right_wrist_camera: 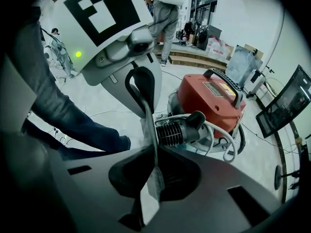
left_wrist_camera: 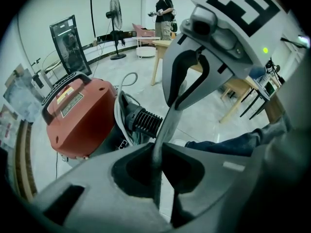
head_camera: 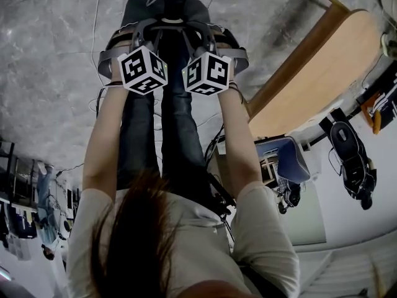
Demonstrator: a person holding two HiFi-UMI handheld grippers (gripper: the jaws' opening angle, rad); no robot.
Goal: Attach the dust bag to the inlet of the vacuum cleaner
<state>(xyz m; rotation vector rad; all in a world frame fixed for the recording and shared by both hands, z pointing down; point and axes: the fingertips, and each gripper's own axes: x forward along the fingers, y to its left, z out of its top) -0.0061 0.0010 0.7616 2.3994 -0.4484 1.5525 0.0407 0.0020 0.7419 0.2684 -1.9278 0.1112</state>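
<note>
Pointing steeply down, side by side on outstretched arms [head_camera: 102,144], the left gripper [left_wrist_camera: 156,154] and right gripper [right_wrist_camera: 151,155] each clamp an edge of the grey dust bag [left_wrist_camera: 167,123], near the red vacuum cleaner [left_wrist_camera: 80,118] on the floor [left_wrist_camera: 204,115].

Glossy red plastic vacuum cleaner [left_wrist_camera: 80,115]; ribbed black plastic hose [right_wrist_camera: 170,132]; thin matt grey dust bag [right_wrist_camera: 156,181], cloth-like.

I see a fan [left_wrist_camera: 114,8] on the floor by the far wall, a dark screen [left_wrist_camera: 68,43] left of it, and a person [left_wrist_camera: 163,11] standing beyond a wooden table [left_wrist_camera: 163,44].
</note>
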